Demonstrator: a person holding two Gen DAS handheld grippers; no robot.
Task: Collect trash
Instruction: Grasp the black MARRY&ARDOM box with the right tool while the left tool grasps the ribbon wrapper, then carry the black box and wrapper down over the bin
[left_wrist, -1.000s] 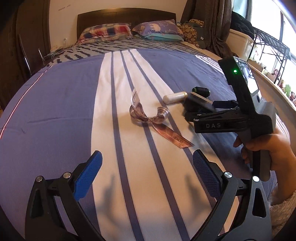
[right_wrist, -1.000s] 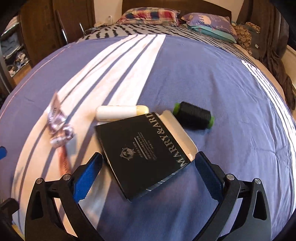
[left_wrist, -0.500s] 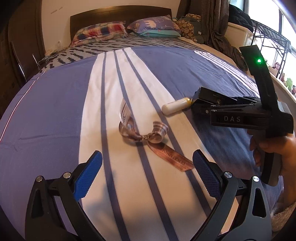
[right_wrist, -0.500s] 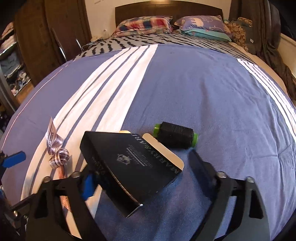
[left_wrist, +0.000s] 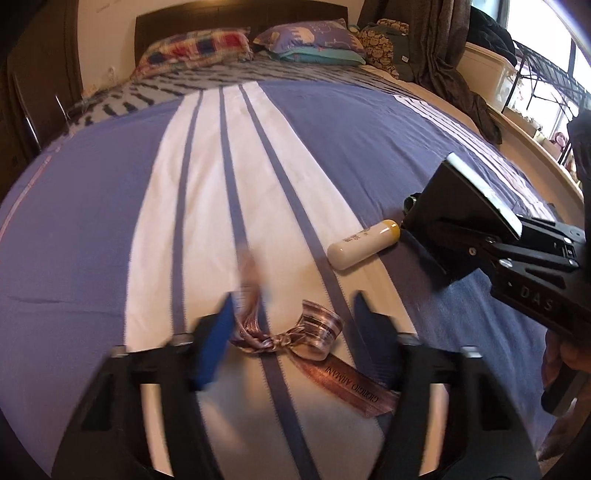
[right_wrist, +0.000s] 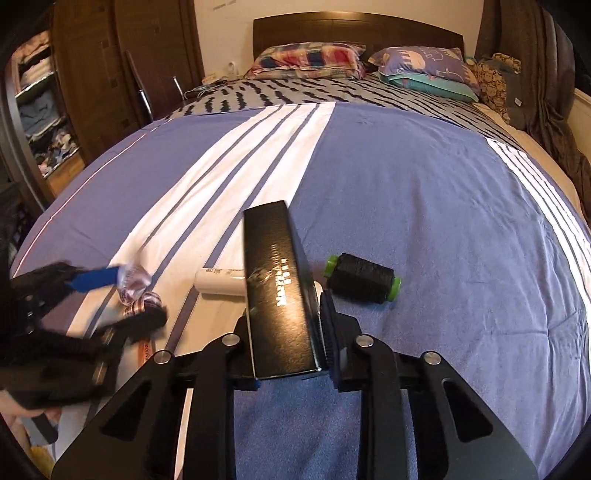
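On bed, white tube, thread spool

- Left gripper angles down at the bed, jaws closing, blue pads blurred on either side of a ribbon; contact is too blurred to call.
- Right gripper tilts downward, jaws closing with a black box clamped between the pads and raised off the cover.
- A hand grips the right gripper's handle at the edge of the left view.
- The two grippers work side by side, near each other.
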